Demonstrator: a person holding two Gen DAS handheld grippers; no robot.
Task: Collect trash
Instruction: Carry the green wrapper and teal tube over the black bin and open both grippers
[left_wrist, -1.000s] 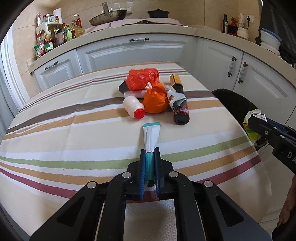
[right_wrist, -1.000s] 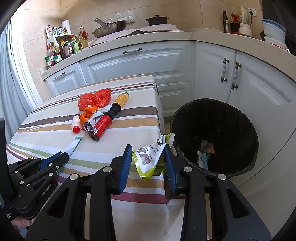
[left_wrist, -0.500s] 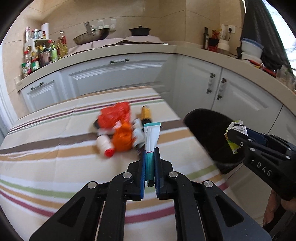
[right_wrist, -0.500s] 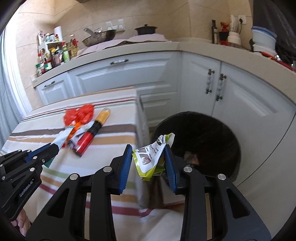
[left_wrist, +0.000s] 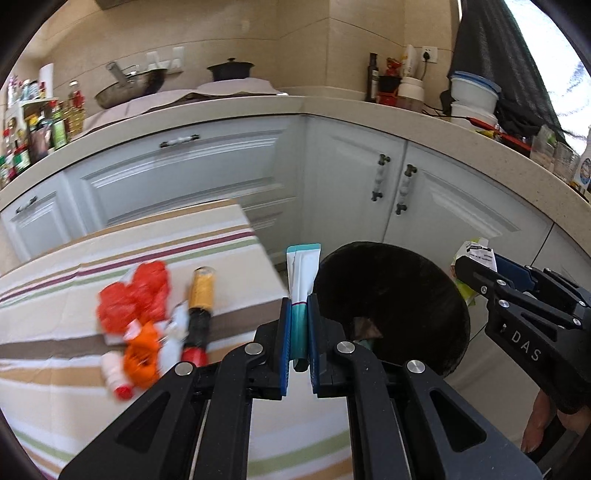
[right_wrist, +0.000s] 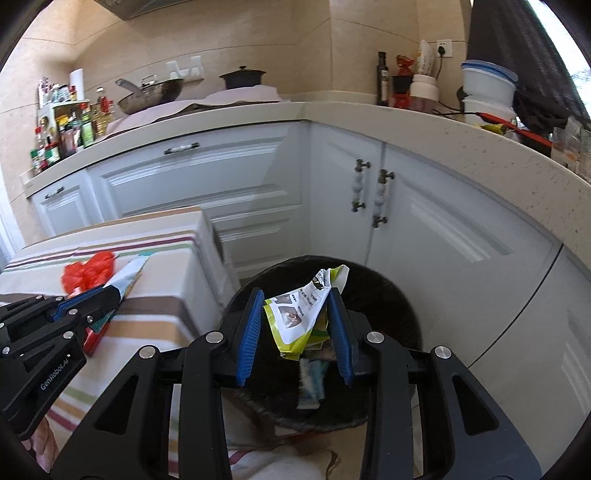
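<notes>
And there were both hands loaded at once! The left gripper (left_wrist: 296, 325) was clamped tight on a flattened white-and-teal tube (left_wrist: 303, 273), its long axis running straight out along the fingers, crimped end pointing up and away. The right gripper (right_wrist: 297, 325) was pinched on a crumpled yellow-green wrapper (right_wrist: 301, 314), jaws partway apart around the bulk of it.

The relation that mattered was the black-lined trash bin (right_wrist: 406, 314) on the floor beside the striped surface (left_wrist: 110, 258). From the right wrist view the wrapper hung directly over the bin's mouth, with earlier rubbish visible down inside. That hand looked the better placed of the two, so its drop seemed to need little more than a release.

The left was a different story. In its own view the bin (left_wrist: 424, 295) lay just to the right of the tube, whose tip sat beside the near rim, over the corner of the surface. By my reading it wanted a short carry rightward first.

Back on the surface, the orange bags (left_wrist: 135, 291), a spray can (left_wrist: 199, 314) and a small white bottle (left_wrist: 114, 376) waited uncollected.
</notes>
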